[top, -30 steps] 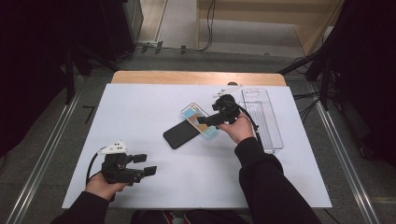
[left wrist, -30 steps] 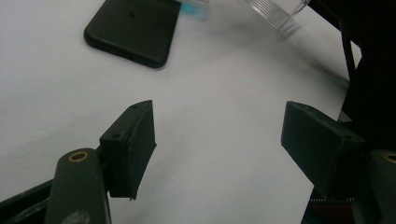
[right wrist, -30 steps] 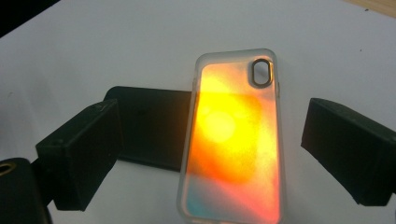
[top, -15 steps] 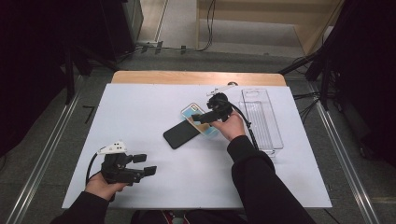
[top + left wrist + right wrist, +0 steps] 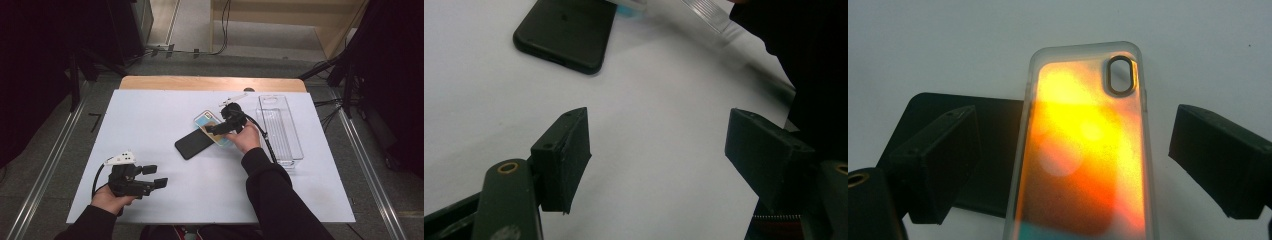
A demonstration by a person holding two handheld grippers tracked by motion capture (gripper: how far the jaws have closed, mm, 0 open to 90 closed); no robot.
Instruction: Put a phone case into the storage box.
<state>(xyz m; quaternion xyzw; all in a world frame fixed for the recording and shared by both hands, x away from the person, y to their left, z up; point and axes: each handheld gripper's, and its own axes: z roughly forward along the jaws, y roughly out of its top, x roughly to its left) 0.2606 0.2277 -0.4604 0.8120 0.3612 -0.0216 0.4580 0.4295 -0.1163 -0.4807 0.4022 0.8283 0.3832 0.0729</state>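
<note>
No readable brand, label or writing on any item (case surfaces plain, black one too dark to tell).

Right gripper (image 5: pixel 211 131) over the phone cases near table centre, jaws wide apart, straddling the orange case (image 5: pixel 1083 150) without pressing on it; nothing gripped. In the right gripper view: translucent rim, orange-yellow back, teal patch at bottom edge, oval camera cutout at top right. Overlaps one end of the black case (image 5: pixel 195 144), lying partly on top of it. Black case flat on the white table (image 5: pixel 150 115), also seen in the left gripper view (image 5: pixel 566 32).

Left gripper (image 5: pixel 159 176) at the near left of the table, held in hand, jaws open wide, empty (bare tabletop between them). Well apart from both cases.

Clear tray (image 5: pixel 281 131) at the right side of the table, just beside the right hand (image 5: pixel 247 140).

Versus a second earlier: right gripper lower and slightly nearer the far end of the orange case, now down around it. Left gripper, both cases and tray unchanged in place.
</note>
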